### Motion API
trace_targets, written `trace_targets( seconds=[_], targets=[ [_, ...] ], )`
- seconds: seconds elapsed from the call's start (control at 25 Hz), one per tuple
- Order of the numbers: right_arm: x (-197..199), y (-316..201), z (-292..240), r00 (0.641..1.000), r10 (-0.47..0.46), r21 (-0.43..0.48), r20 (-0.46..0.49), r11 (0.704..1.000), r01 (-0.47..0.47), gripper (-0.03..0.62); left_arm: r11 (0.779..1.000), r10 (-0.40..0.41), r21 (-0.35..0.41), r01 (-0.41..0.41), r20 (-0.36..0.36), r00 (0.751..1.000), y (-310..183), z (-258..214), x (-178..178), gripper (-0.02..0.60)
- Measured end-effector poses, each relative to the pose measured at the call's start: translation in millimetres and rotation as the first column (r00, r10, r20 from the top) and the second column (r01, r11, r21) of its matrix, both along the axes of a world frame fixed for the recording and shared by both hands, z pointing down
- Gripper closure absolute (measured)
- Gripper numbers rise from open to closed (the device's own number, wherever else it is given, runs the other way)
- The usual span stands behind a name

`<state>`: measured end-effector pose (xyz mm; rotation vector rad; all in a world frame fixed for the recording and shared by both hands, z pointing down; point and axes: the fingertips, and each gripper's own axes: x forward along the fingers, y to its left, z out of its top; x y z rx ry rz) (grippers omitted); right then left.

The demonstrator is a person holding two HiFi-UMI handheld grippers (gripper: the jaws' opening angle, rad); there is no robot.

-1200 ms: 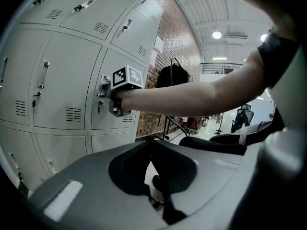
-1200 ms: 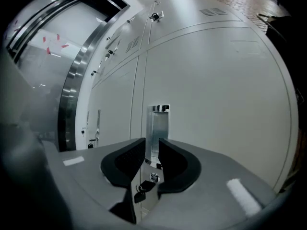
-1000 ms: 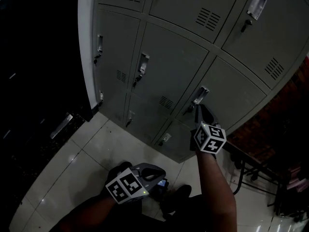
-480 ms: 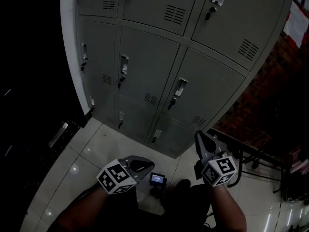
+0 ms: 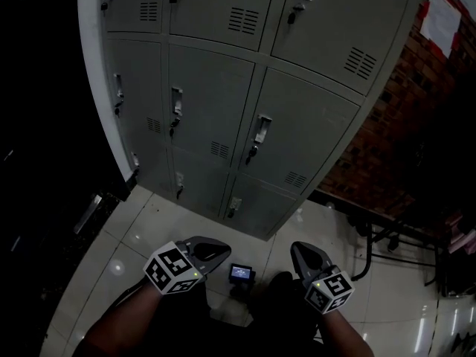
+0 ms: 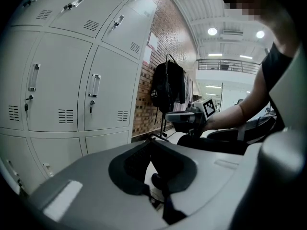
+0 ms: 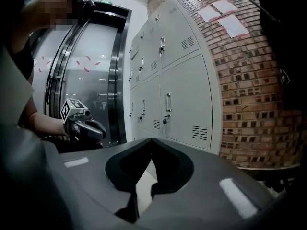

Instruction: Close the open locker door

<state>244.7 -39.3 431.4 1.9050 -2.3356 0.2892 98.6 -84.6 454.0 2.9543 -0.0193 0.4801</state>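
Withdrawn since a second ago: right gripper (image 5: 303, 253), off the latch of the middle-row locker door (image 5: 301, 136) and down to waist height, I judge because that door now sits flush in the locker bank (image 5: 216, 21), with none ajar. Head view: left gripper (image 5: 210, 250) parked alongside, unneeded. Left gripper view: jaws together, nothing between. Right gripper view: jaws pressed together, empty; paper sheets (image 7: 225, 16) on brick wall (image 7: 249, 104), print too small for me to read; no brand visible.

left gripper (image 5: 210, 251): jaws together, empty, held low | right gripper (image 5: 303, 253): jaws together, empty, held low
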Motion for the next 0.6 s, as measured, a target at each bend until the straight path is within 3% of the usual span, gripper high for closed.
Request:
trace_targets(
  seconds=[0.24, 0.4, 0.6],
  targets=[
    [-7, 9, 4, 0.999, -0.049, 0.009, -0.010, 0.999, 0.049, 0.592, 1.000, 0.008, 0.004, -0.008, 0.002, 1.000, 2, 0, 4, 0.569],
    [-14, 10, -3, 0.996, -0.083, 0.042, 0.043, 0.996, 0.081, 0.592, 1.000, 0.009, 0.003, -0.009, 0.004, 1.000, 2, 0, 5, 0.569],
    [-14, 12, 5, 0.996, -0.089, 0.009, 0.010, 0.996, 0.089, 0.592, 1.000, 0.008, -0.001, -0.008, 0.008, 1.000, 3, 0, 4, 0.569]
  ],
)
